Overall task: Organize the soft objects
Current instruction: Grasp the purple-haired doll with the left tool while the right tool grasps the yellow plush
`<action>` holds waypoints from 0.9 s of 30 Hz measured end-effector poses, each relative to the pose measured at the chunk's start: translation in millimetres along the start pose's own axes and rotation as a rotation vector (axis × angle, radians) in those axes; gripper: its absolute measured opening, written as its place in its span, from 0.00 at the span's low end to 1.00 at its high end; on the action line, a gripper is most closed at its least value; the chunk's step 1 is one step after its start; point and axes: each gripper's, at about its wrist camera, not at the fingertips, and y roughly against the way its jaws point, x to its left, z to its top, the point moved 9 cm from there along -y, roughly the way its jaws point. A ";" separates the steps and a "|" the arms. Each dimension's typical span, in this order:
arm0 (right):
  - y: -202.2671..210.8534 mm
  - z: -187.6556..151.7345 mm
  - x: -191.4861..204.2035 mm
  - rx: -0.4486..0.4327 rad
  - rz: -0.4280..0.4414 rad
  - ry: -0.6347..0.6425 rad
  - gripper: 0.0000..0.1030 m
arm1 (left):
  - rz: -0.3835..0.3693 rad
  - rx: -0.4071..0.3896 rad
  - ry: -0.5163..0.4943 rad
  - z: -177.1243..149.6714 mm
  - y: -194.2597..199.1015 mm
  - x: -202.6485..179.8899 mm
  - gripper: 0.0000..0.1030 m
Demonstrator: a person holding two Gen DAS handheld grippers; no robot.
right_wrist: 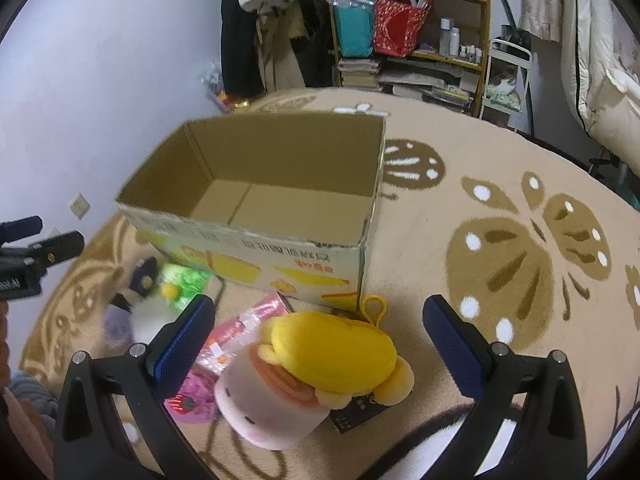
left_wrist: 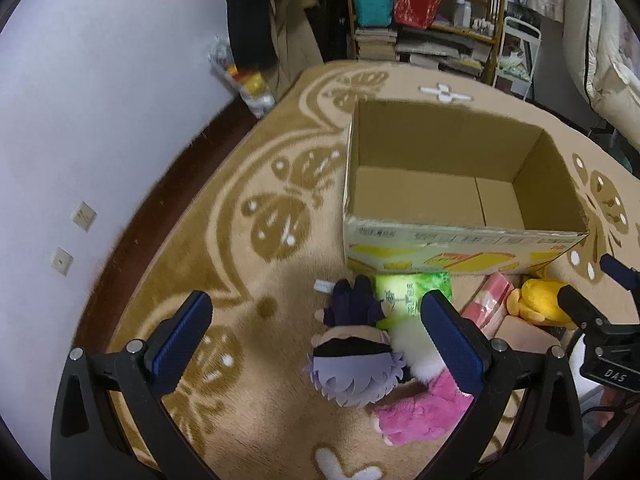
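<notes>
An open cardboard box (left_wrist: pixel 460 236) stands on the rug, nothing visible inside; it also shows in the right wrist view (right_wrist: pixel 280 256). In front of it lies a pile of soft things. My left gripper (left_wrist: pixel 316 336) is open above a grey-haired doll (left_wrist: pixel 352 364) in dark clothes, beside a pink plush (left_wrist: pixel 424 412) and a green packet (left_wrist: pixel 412 296). My right gripper (right_wrist: pixel 316 338) is open above a yellow plush (right_wrist: pixel 336 352) lying on a pink-white plush (right_wrist: pixel 264 408). A pink packet (right_wrist: pixel 244 328) lies beside them. The right gripper also shows in the left wrist view (left_wrist: pixel 592 304).
A beige rug with brown butterfly patterns (right_wrist: pixel 520 240) covers the floor. A shelf with bags and books (right_wrist: pixel 408 40) stands at the back. A white wall (left_wrist: pixel 100 120) is on the left. Bedding (right_wrist: pixel 608 80) hangs at the right. A bag of small items (left_wrist: pixel 248 80) leans by the wall.
</notes>
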 end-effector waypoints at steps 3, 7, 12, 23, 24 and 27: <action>-10.2 -5.6 -0.5 0.031 0.000 0.003 1.00 | 0.017 0.030 0.002 -4.4 -13.2 4.4 1.00; -23.3 -13.1 -2.6 0.065 0.028 -0.006 1.00 | -0.016 0.090 0.021 -12.3 -31.3 2.9 1.00; -37.3 -19.5 -10.7 0.104 0.044 -0.057 1.00 | -0.012 0.134 -0.002 -18.6 -47.7 -2.0 1.00; -56.5 -37.2 -9.2 0.191 0.046 -0.057 1.00 | 0.038 0.263 0.049 -37.4 -90.6 4.4 1.00; -56.8 -38.0 -10.1 0.191 0.046 -0.057 1.00 | 0.031 0.271 0.066 -37.9 -93.7 5.4 1.00; -57.5 -39.2 -12.0 0.198 0.056 -0.076 1.00 | 0.016 0.293 0.099 -42.2 -104.1 6.5 1.00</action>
